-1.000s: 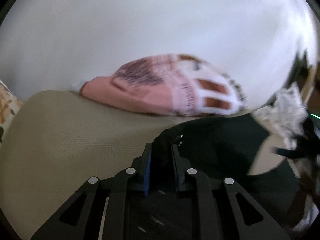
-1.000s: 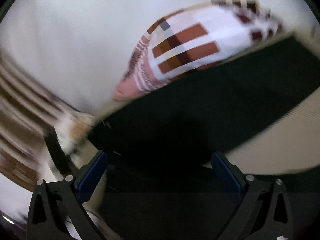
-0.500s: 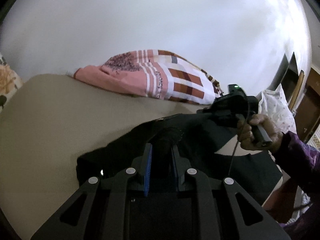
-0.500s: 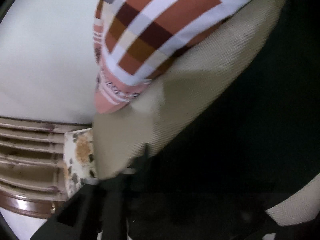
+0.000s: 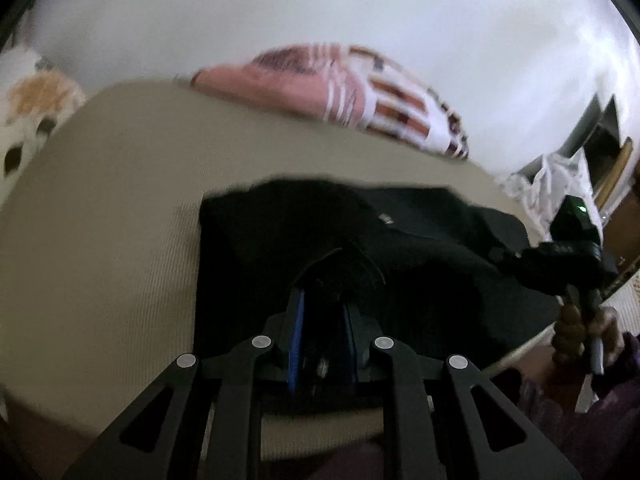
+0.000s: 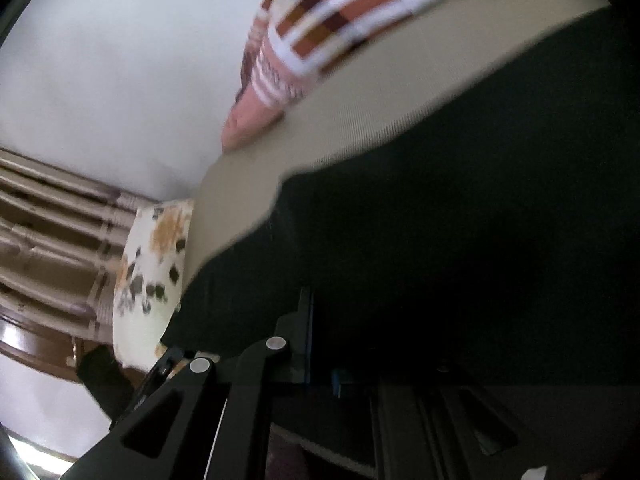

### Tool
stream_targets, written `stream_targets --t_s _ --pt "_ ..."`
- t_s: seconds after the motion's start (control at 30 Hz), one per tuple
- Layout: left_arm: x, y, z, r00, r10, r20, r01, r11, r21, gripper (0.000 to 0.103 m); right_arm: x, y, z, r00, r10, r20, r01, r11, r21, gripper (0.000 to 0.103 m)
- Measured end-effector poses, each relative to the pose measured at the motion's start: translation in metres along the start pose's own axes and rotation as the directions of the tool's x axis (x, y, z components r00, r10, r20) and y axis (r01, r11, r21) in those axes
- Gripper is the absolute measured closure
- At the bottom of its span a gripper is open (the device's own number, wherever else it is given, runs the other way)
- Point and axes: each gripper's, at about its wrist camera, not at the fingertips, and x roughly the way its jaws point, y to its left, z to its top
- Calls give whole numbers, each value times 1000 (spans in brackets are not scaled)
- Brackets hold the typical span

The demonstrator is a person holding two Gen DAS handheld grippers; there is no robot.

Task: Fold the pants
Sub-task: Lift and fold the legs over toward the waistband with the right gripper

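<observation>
Black pants lie rumpled along the bed's near edge. The left gripper pinches a raised fold; the right gripper has just clamped onto their cloth.

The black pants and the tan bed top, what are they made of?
Black pants: soft matte cloth, likely knit or cotton; they sag and crease without shine. Tan bed top: looks like a woven or ribbed cover, with fine lines running across it.

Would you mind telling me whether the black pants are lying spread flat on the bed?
Not flat: the black pants lie bunched on the beige bed, one edge pinched up in the left gripper.
</observation>
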Motion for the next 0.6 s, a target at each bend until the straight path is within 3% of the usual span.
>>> stream_targets --t_s 0.17,0.3,0.4,0.5,0.57,0.6 --pt "8 5 -41 992 45 -115 -49 998 -28 85 19 -20 -51 994 -5 -106 11 998 58 96" --pt "10 13 -58 985 78 -154 -85 995 -42 83 34 -36 -73 985 -16 -171 32 995 92 96" --pt "7 8 -58 970 179 -163 -183 983 -11 78 36 -40 -79 987 2 -163 12 996 84 93" --pt "-8 3 -53 928 348 -132 -353 936 -11 70 34 -45 -79 988 85 -129 -70 991 117 91" --pt "-29 -2 -48 922 383 -51 -385 921 -53 58 27 -55 -75 984 157 -79 -143 976 164 87" --pt "-38 -5 -44 920 392 -10 -392 916 -83 43 20 -62 -73 982 184 -36 -174 966 189 80"
